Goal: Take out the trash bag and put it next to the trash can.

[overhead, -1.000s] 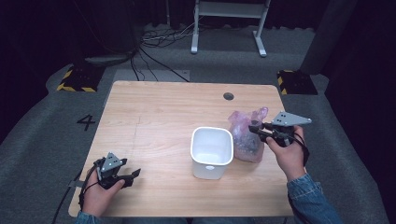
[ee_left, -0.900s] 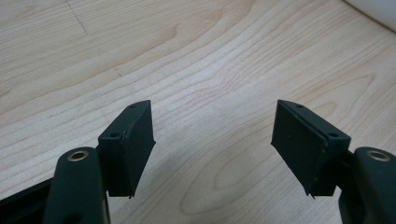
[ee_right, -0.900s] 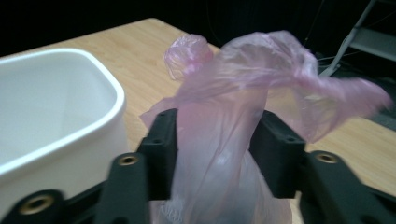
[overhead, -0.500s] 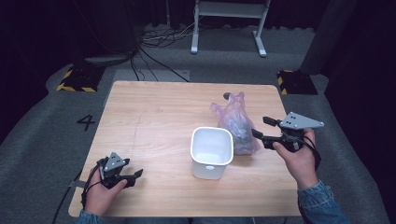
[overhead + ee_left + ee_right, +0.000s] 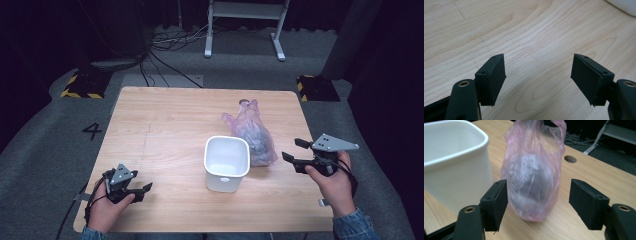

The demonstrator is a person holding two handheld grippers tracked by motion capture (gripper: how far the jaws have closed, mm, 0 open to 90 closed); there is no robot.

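Since a second ago, my right gripper has let go of the pink bag and is sliding back toward the right edge of the bench; its fingers have just been opening, and nothing is pressed between them now.

High view: the bag is sitting on the bench on its own, leaning just beside the far right side of the white bin, its knotted top pointing away from me. My left gripper is idling near the front left corner, well apart from both things.

Left gripper view: I'm looking down at pale wood grain between two wide-spread black fingers, empty, with a sliver of the white bin at the top right.

Right gripper view: the bag is standing ahead of my spread fingers, clear of both pads. It's thin, crinkly, see-through pink film, lumpy with something grey and whitish inside. The bin beside it is smooth, glossy plastic with rounded corners and a rolled rim.

I'm judging this as the release step finishing: bag pulled out and set down. Next move, as I see it, is backing clear without snagging that loose film.
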